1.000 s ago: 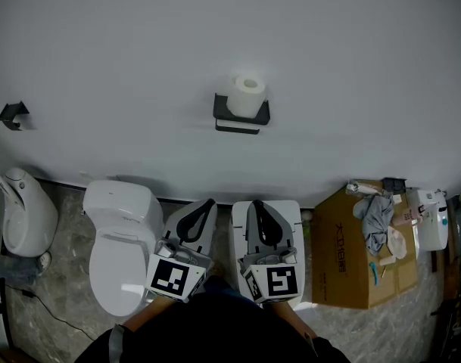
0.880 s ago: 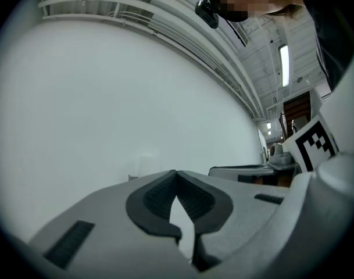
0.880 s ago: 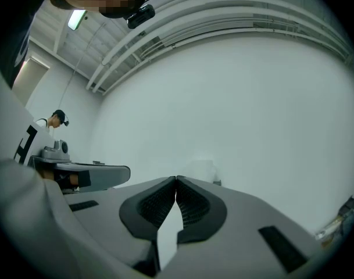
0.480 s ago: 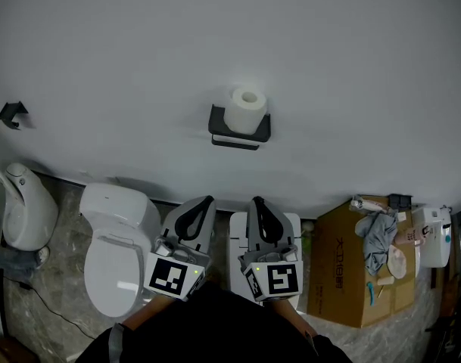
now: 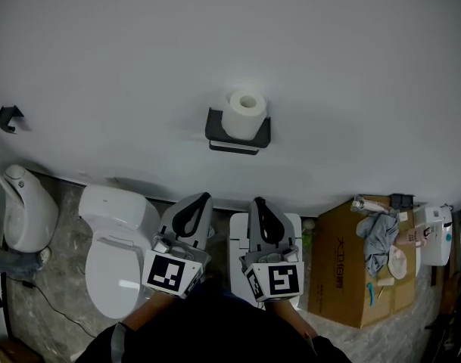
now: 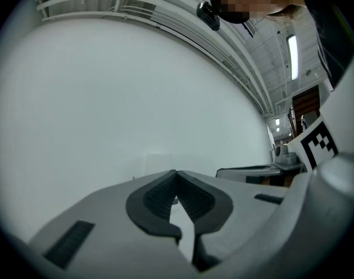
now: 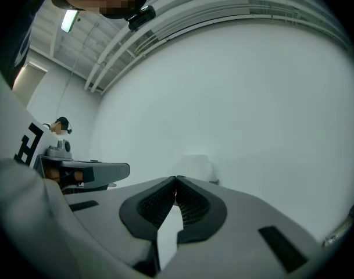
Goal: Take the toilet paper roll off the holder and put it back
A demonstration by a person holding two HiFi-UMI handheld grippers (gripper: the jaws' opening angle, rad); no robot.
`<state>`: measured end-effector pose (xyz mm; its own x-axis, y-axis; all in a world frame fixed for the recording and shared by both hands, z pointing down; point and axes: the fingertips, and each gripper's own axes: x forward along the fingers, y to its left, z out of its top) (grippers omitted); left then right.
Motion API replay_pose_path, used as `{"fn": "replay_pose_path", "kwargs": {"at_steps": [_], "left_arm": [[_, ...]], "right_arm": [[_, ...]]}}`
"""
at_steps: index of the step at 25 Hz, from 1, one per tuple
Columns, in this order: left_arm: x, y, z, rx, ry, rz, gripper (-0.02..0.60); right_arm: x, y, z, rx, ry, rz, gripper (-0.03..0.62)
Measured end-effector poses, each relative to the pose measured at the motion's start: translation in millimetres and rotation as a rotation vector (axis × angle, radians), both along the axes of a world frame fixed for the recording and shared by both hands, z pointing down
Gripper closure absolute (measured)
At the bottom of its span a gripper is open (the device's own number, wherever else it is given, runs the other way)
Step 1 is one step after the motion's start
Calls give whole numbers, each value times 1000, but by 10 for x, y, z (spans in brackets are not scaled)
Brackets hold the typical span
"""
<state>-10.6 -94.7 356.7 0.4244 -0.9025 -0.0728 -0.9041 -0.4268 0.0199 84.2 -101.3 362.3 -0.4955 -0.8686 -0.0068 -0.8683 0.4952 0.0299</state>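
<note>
Toilet paper roll (image 5: 244,113) on far wall holder (image 5: 237,134); near, left hand-held gripper (image 5: 203,200) and right hand-held gripper (image 5: 257,203) closed, empty.

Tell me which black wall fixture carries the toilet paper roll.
The wide black holder at mid-wall, with the white roll standing on it; the small black bracket far left carries nothing.

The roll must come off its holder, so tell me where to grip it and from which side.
Probably grip the roll by its upper curved sides, coming in from the front: it stands upright, core hole up, its base inside the holder and the wall behind it.
</note>
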Motion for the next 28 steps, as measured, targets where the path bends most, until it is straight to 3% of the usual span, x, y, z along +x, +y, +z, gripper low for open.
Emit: {"fn": "replay_pose_path", "kwargs": {"at_steps": [3,9,13,28], "left_arm": [[7,-175,32,-27,-5,27,575],[23,-497,15,-9,-10,93,575],[25,-698,54,-51,-14,123,575],[-28,-1338,-19,-33,-14,253,575]], "right_arm": [[-8,-150,-3,6,10,21,571],[-58,-436,-4,11,8,66,571],[-86,-617,-11,18,6,88,571],[-208,-1203,-49,35,13,196,571]]}}
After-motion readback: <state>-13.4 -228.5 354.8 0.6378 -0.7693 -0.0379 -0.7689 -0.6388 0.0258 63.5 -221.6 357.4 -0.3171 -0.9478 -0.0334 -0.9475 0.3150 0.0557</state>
